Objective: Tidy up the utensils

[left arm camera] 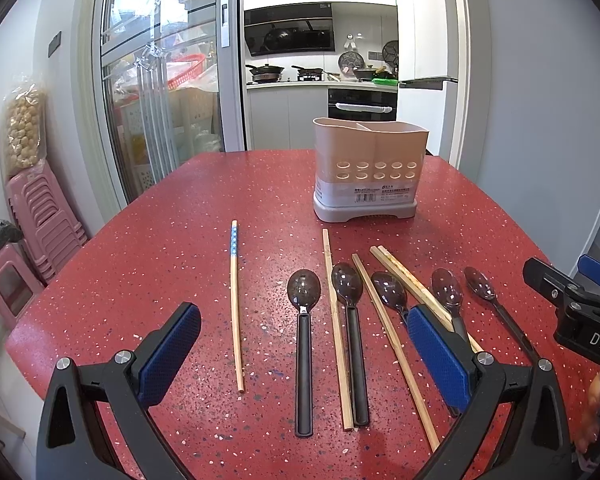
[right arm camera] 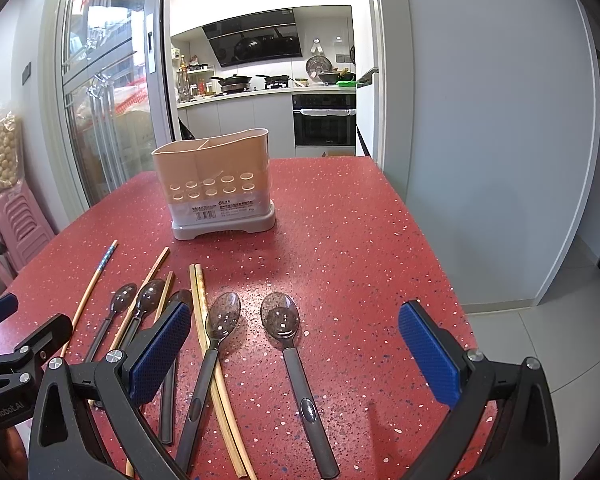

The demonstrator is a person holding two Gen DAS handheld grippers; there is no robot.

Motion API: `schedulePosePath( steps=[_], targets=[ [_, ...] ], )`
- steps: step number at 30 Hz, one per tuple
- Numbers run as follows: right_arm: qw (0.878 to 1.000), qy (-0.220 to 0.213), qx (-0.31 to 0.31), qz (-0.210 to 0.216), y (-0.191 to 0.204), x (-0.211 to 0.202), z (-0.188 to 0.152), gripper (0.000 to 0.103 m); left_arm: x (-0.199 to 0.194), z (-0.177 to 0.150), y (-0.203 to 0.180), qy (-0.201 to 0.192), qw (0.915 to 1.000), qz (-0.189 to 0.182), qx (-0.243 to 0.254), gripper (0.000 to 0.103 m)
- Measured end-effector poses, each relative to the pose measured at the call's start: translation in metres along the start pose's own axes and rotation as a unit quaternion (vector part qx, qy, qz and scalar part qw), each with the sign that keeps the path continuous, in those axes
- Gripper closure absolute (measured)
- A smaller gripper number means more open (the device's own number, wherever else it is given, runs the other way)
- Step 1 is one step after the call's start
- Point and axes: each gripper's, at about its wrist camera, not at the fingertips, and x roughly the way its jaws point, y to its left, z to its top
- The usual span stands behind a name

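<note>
Both grippers hover low over the near edge of the red speckled table (left arm camera: pixel 180 208), neither touching anything. Left gripper (left arm camera: pixel 304 356): fingers spread wide, nothing between the pads. Right gripper (right arm camera: pixel 296 352): likewise released and empty.

Utensils lie in a loose row along the near half of the table, handles toward the grippers, bowls and tips pointing far.
- Blue-patterned chopstick (left arm camera: pixel 235 304): alone at the far left of the row, well apart from the rest.
- Five dark translucent spoons; leftmost spoon (left arm camera: pixel 304 344) lies nearly between the left fingers.
- Rightmost spoon (right arm camera: pixel 294 376) lies between the right fingers, clear of its neighbours.
- Plain wooden chopsticks interleaved with the spoons; one pair (right arm camera: pixel 212 360) lies side by side, partly under a spoon handle.

Utensil holder (left arm camera: pixel 370 168): beige, upright, far centre of the table, well apart from the row. A divider splits its open top into compartments; nothing visible inside.

Judgement: sorting not yet begun. The handles-near layout suits a straight forward reach. Each gripper is lined up over an uncrowded spoon, probably the easiest first picks. The divider suggests spoons in one compartment, chopsticks in the other. Risk: the flat, thin chopsticks touching spoon handles may shift when a neighbour is lifted.
</note>
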Motion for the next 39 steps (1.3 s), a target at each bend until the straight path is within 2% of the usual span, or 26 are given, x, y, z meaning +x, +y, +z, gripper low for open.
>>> schedulePosePath(
  steps=[29,35,39],
  targets=[
    [1.0,0.007,0.0,0.003,-0.002,0.002,0.0,0.0,0.005,0.0,-0.002,0.009,1.0,-0.001,-0.001,0.0],
    [1.0,0.021,-0.01,0.008,-0.003,0.008,0.004,0.0,0.021,0.002,0.007,0.045,0.9989,0.013,-0.006,0.0],
    [0.998,0.061,-0.026,0.007,-0.008,0.021,0.011,0.0,0.04,0.009,0.027,0.083,0.9958,0.027,-0.028,0.0]
  ],
)
